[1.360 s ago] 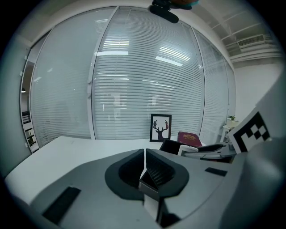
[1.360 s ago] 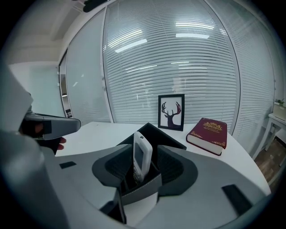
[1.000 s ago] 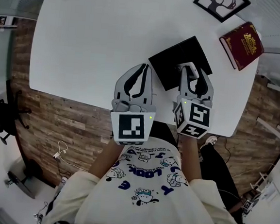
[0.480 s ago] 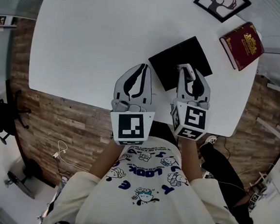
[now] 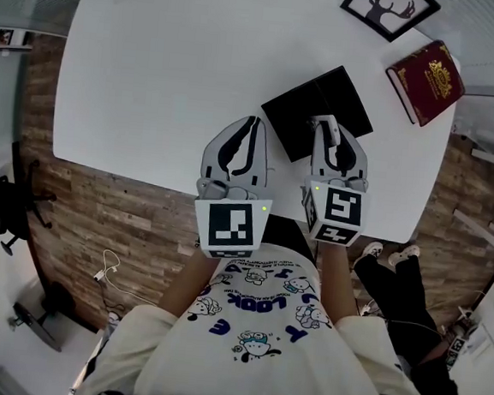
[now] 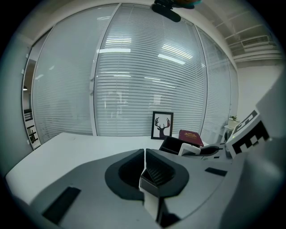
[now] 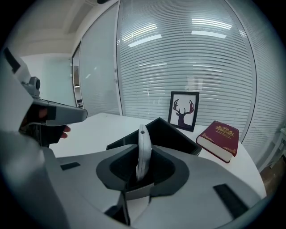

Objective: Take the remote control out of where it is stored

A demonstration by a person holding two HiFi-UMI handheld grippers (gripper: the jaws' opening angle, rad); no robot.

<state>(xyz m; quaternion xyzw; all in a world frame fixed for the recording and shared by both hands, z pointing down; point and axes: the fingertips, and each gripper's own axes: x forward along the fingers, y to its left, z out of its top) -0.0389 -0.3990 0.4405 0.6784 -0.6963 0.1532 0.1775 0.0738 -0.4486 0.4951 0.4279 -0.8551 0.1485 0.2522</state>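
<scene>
While its jaws have just been closing, the right gripper (image 7: 139, 169) pinches a slim, smooth white plastic remote control (image 7: 143, 136) edge-on. Its long axis runs forward and up from the pads, over the open, matte black rectangular box (image 7: 176, 134) on the plain white table (image 5: 155, 72). The left gripper (image 6: 144, 166) hangs farther off, jaws together and empty.

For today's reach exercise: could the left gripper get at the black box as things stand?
Probably yes: the left gripper is shut and empty, and only a strip of table separates it from the black box.
</scene>
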